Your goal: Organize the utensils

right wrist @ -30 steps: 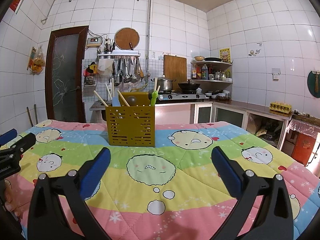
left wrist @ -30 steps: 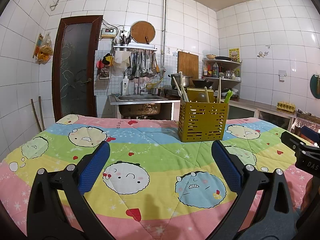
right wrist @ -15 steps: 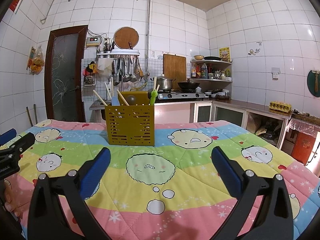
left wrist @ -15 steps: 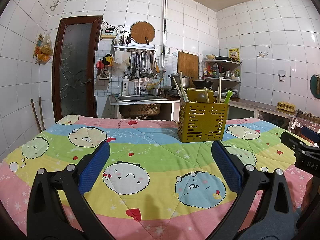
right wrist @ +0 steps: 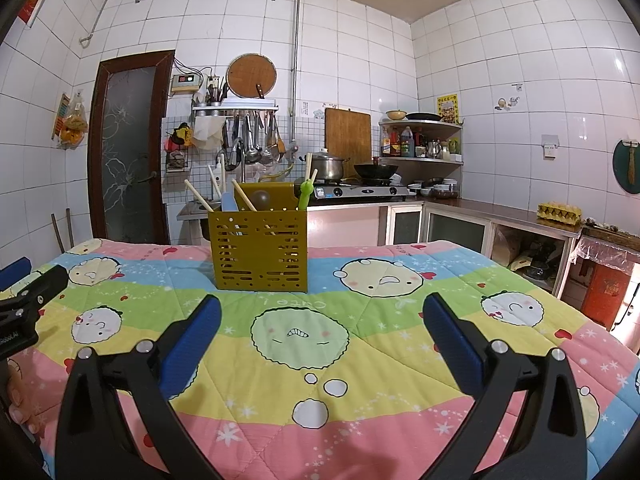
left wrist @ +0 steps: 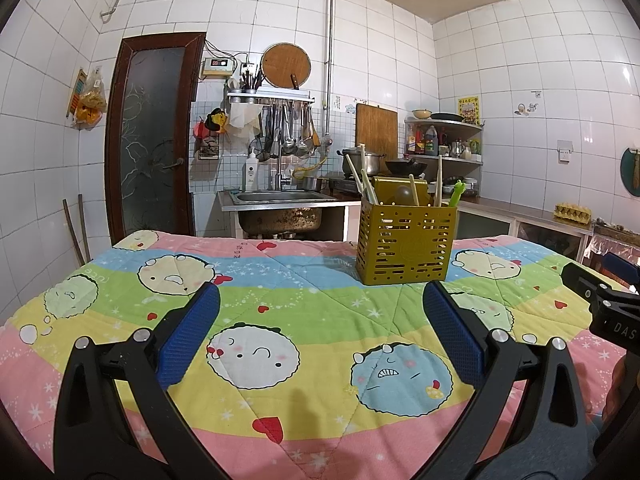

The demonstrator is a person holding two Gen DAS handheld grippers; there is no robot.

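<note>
A mustard-yellow perforated utensil holder [left wrist: 406, 244] stands upright on a table covered with a cartoon-print quilt [left wrist: 280, 304] in a white-tiled kitchen, with both handheld tools poised short of it and nothing in their grasp. The left gripper [left wrist: 320, 328] hangs over the quilt on the near side of the holder and to its left, its blue-padded jaws spread wide and empty; the right gripper [right wrist: 322, 330] sits likewise on the near side of the holder and to its right, jaws parted and bare. Inside the holder, pale chopsticks [left wrist: 362, 178] lean out at its left end, a round brown wooden spoon [right wrist: 262, 199] rises at its middle beside a light-blue utensil [right wrist: 230, 203], and a green frog-topped utensil [right wrist: 305, 196] stands at its right end. No loose cutlery can be seen on the quilt around the holder, so the gathering appears largely done. What seems left, at most, is straightening the tilted chopsticks or regrouping pieces among the holder's sections, whose inner dividers are hidden from both cameras. A sink [left wrist: 280, 198] lies behind the holder.
</note>
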